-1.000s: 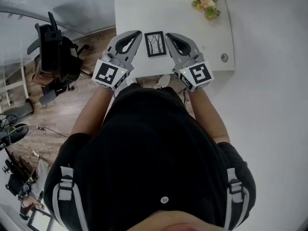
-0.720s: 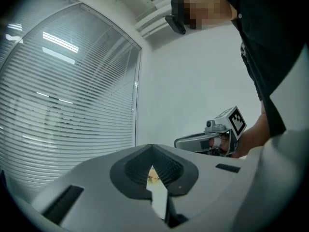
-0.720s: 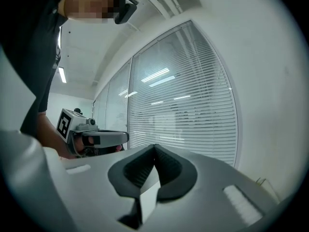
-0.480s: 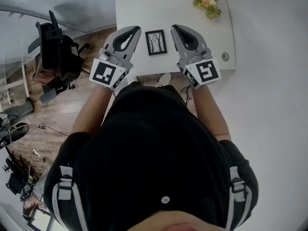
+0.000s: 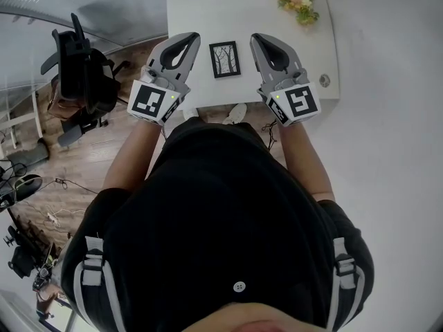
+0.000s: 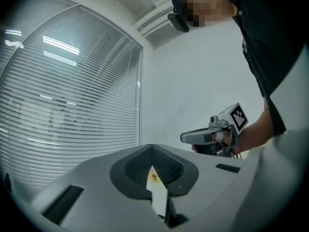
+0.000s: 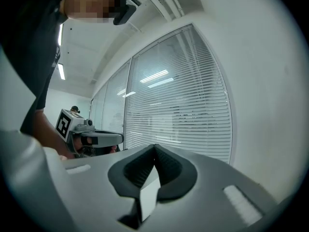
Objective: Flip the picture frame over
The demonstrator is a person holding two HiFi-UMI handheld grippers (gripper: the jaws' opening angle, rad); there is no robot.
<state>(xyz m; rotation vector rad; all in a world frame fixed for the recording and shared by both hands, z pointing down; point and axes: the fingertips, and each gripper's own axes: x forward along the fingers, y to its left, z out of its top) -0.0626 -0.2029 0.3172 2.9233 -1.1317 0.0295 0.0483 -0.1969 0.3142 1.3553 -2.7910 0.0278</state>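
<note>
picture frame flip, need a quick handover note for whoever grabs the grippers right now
Left gripper: shut, empty, held to the left of the frame.
Right gripper: shut, empty, to the right of it.
Picture frame: flat on the white table, print side up, between the two grippers, touched by neither.
Done: nothing yet.
Left: open a gripper, grasp the frame's edge, turn it face down.

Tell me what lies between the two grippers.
The picture frame, picture side up on the white table, lies between the left gripper and right gripper, touching neither; the head view shows it.
</note>
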